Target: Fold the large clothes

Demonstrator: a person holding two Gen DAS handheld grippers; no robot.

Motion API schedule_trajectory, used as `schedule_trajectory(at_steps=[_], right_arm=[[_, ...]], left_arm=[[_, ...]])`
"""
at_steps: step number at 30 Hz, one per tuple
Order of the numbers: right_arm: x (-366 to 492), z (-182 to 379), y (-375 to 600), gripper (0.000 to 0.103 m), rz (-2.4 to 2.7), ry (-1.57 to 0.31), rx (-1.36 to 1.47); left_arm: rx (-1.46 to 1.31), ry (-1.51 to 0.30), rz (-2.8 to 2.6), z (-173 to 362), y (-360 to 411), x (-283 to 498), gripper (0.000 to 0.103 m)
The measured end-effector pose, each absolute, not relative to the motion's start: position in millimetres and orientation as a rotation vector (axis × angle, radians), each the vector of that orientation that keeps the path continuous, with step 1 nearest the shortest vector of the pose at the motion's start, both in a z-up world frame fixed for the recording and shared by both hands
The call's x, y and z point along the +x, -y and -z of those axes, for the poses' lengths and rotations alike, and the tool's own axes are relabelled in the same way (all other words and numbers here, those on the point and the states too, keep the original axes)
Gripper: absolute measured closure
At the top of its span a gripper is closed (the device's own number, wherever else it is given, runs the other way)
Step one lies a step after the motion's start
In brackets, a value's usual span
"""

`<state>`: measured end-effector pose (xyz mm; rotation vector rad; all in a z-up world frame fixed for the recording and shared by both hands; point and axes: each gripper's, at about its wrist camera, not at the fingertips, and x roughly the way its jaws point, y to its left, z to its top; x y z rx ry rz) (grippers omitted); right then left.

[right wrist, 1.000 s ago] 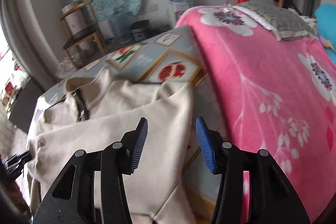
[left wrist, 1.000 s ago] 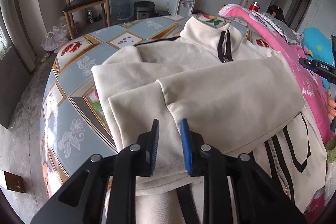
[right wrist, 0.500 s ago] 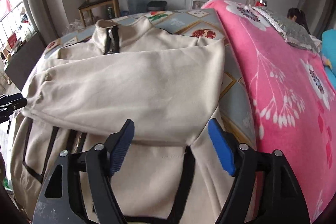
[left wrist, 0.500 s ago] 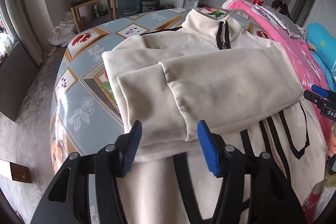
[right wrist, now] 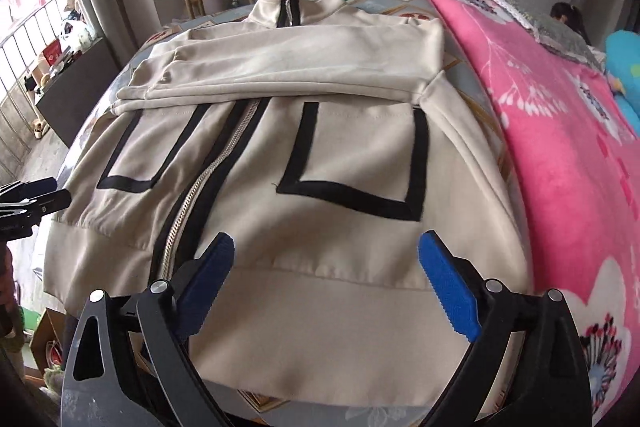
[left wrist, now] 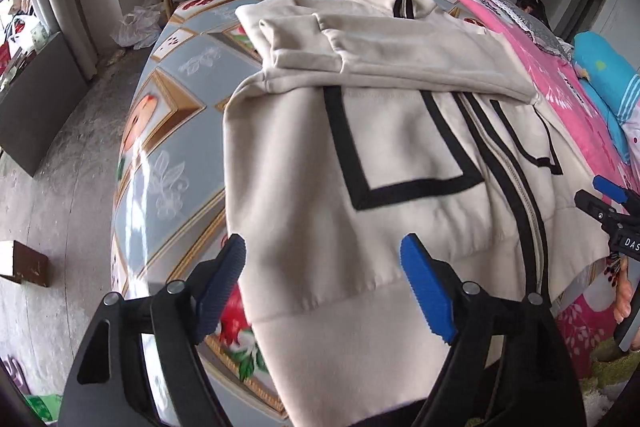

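Both grippers opening, jacket hem below

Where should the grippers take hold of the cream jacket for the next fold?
Probably the ribbed hem band of the jacket, from the near table edge: it hangs free, sleeves already folded across the chest. Left gripper and right gripper hover there, jaws opening, nothing pinched.

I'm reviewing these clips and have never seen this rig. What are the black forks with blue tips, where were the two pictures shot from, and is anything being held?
No robot: a person holds a two-finger tool in each hand, with a camera on each looking along its fingers. One view shows the left tool, the other the right tool. Both sets of jaws are opening and hold nothing. Below lies a cream jacket, sleeves folded across its chest, on a patterned table beside a pink blanket. The tools hover above the jacket's hem.
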<state>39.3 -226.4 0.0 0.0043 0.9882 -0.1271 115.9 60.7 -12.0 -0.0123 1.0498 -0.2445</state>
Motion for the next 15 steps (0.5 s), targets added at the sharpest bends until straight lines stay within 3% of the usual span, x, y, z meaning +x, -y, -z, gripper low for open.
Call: schedule_trajectory(at_steps=[15], right_arm=[[-31.9, 16.8, 313.5, 0.013, 0.248, -1.043, 0.344]], left_arm=[[-0.177, -0.956, 0.218, 26.0, -113.5, 27.3, 0.027]])
